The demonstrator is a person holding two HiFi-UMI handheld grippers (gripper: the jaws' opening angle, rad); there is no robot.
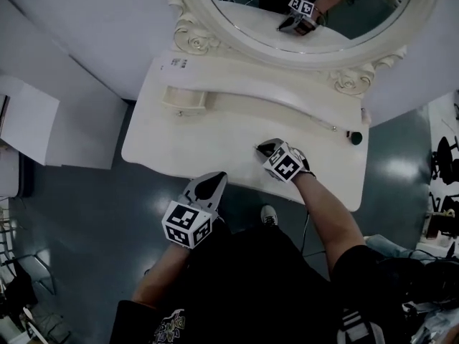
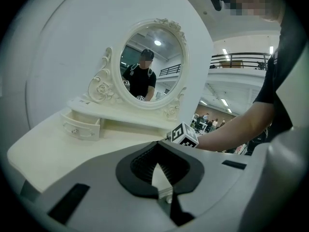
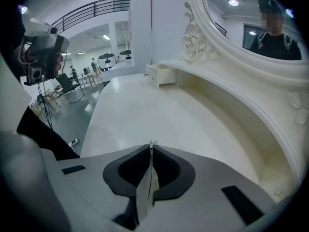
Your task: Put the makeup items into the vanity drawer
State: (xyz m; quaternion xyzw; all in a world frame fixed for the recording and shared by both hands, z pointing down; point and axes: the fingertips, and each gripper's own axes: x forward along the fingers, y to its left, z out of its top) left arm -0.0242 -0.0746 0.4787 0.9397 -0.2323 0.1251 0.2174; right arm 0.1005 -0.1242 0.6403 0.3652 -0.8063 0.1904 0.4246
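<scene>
- Table (image 1: pixel 215 142): white vanity, standing against a pale wall over a grey floor (image 1: pixel 86 213); a raised shelf is running along its back edge.
- Mirror (image 1: pixel 358 13): oval, in a carved white frame, rising from the shelf and reflecting the person and the right gripper's marker cube.
- Left gripper (image 1: pixel 219 175): hovering at the table's front edge and pointing toward the mirror. Its jaws are meeting at the tips with nothing between them, as the left gripper view (image 2: pixel 157 148) is showing.
- Right gripper (image 1: pixel 259 147): tilting down over the table top, right of centre and near the front. Its jaws (image 3: pixel 150 151) are drawn narrow, almost together.
- Drawer (image 1: pixel 185 99): small, with one knob, sitting at the shelf's left end and sticking out a little toward the front; well apart from both grippers.
- Dark item (image 1: pixel 355 137): small and round, lying at the table's far right end, away from the drawer; its kind cannot be told.
- Thin sliver (image 3: pixel 150 143): wire-like, showing at the right gripper's tips and pinched between the pads; too small to identify.
</scene>
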